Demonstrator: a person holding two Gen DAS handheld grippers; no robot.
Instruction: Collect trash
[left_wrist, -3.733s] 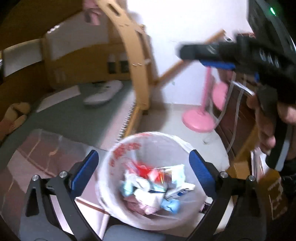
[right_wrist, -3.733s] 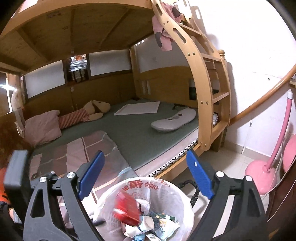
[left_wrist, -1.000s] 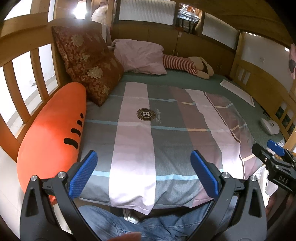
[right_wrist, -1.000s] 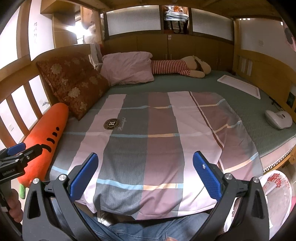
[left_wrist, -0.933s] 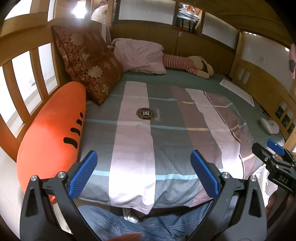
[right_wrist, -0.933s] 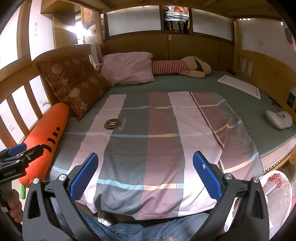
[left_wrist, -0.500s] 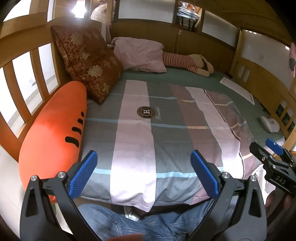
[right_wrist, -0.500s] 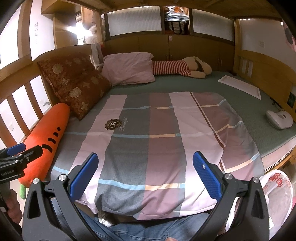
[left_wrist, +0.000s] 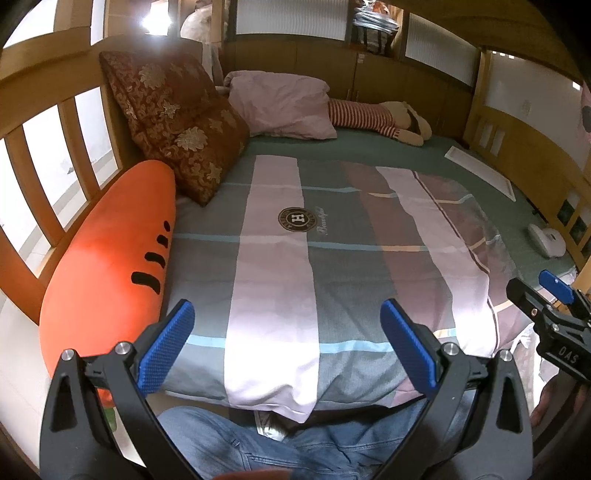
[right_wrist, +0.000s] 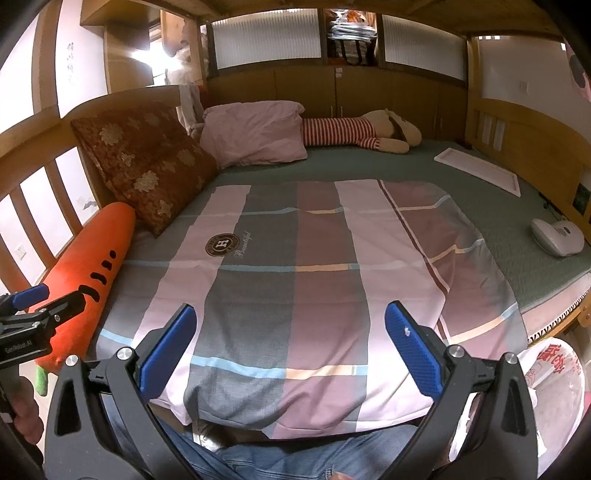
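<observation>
Bin (right_wrist: 554, 376), thin white plastic liner with red print, sits at the quilt's near right corner, off the bed edge; left gripper (left_wrist: 284, 350) and right gripper (right_wrist: 291, 347) both spread wide, empty, blue ribbed pads over the quilt (right_wrist: 314, 266), smooth striped cotton; plush orange carrot (left_wrist: 110, 258) along the quilt's left side.

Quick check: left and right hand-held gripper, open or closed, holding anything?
Left hand-held gripper: open, holding nothing.
Right hand-held gripper: open, holding nothing.
</observation>
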